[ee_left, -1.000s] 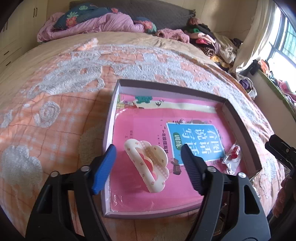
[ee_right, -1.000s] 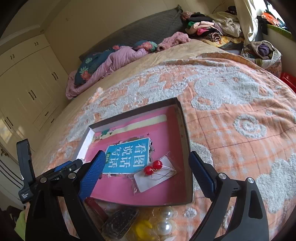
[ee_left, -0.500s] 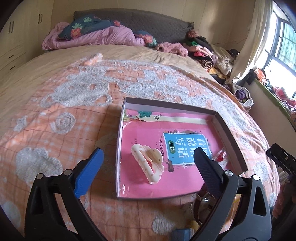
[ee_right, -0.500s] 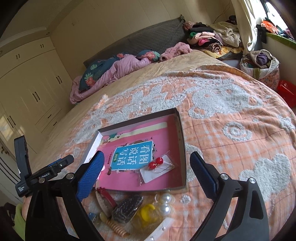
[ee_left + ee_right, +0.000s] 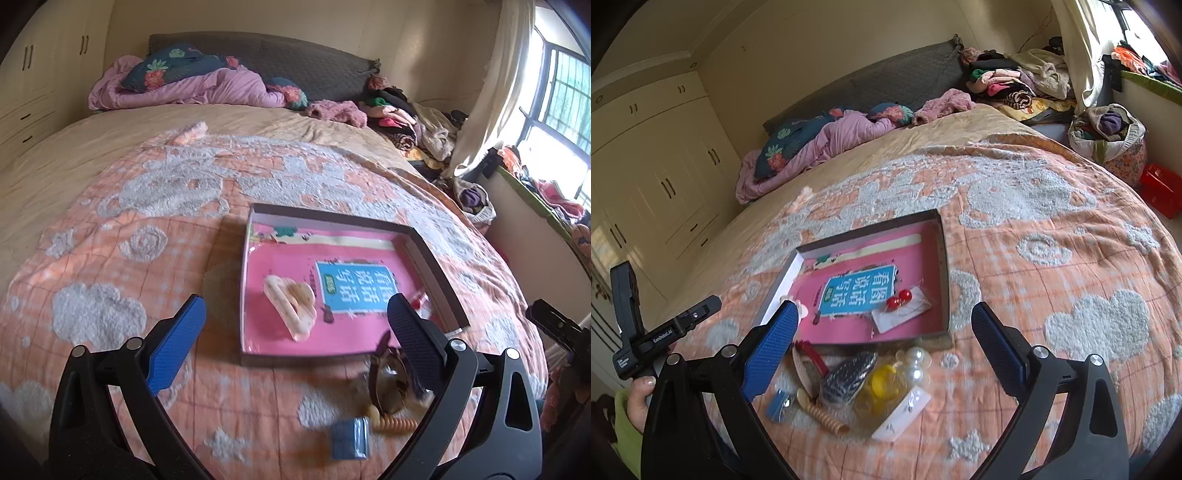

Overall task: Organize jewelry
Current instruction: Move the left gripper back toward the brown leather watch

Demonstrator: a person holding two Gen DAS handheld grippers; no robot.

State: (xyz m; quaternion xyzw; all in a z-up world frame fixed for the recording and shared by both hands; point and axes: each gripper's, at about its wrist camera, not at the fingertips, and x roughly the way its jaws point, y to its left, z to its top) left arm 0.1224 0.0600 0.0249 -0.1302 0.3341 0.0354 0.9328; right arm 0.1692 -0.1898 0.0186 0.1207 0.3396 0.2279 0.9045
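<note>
A shallow box with a pink printed liner lies on the bedspread. In it rest a cream hair claw clip at the near left and a bagged pair of red bead earrings at the right. My left gripper hangs wide open above the box's near edge, holding nothing. My right gripper is open too, over a loose pile in front of the box: pearl pieces, a yellow item, a dark mesh clip, a spiral hair tie, a blue packet.
The orange and grey patterned bedspread spreads around the box. Pillows and a pink quilt lie at the headboard, heaped clothes at the far right. A hand in a green sleeve holds the left gripper's handle.
The left gripper's jaws opened away from the hair clip, which stays in the box. Both grippers pulled back and up, so the box looks smaller and the loose pile came into view.
</note>
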